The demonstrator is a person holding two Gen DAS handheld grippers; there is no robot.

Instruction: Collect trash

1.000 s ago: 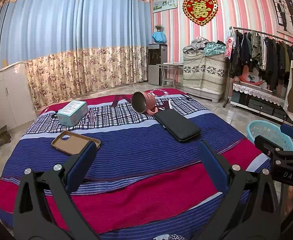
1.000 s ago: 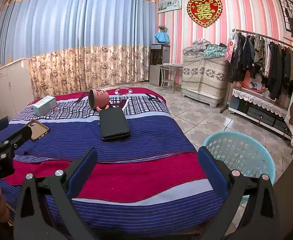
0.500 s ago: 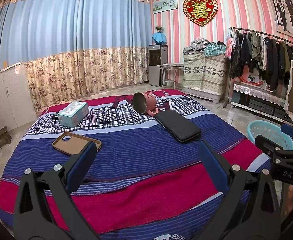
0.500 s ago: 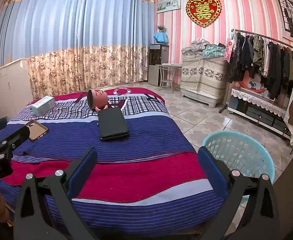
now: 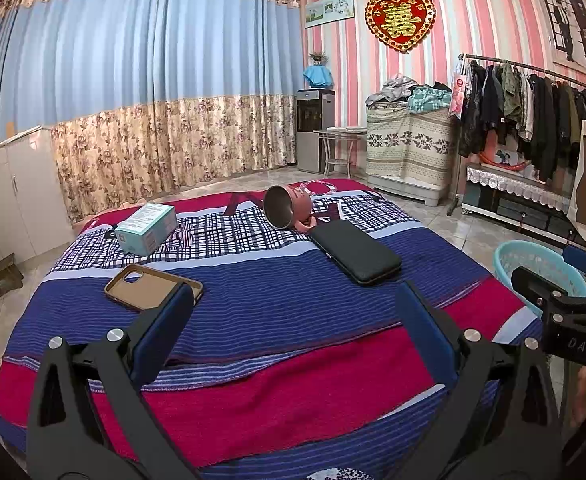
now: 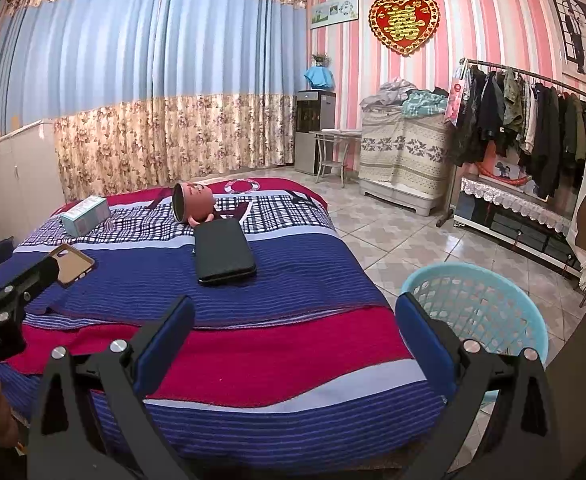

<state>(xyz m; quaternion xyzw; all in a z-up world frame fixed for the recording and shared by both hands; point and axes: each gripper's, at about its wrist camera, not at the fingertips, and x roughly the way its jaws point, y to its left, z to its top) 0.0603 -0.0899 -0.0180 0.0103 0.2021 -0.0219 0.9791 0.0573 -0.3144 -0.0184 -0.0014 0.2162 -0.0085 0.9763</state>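
Nearest: left gripper (image 5: 293,316) and right gripper (image 6: 293,328), jaws spread wide, holding nothing, above striped bed (image 5: 293,392). Beyond: phone case (image 5: 153,286), black wallet (image 5: 355,252), teal box (image 5: 145,229), tipped pink cup (image 5: 287,206). Beside bed on the floor: blue basket (image 6: 525,316).

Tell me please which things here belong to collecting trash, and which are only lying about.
Likely for the job:
teal box
tan phone case
tipped pink cup
black case
blue basket on the floor beside the bed
left gripper and right gripper, both open

Only lying about:
clothes rack
heart decoration
water dispenser
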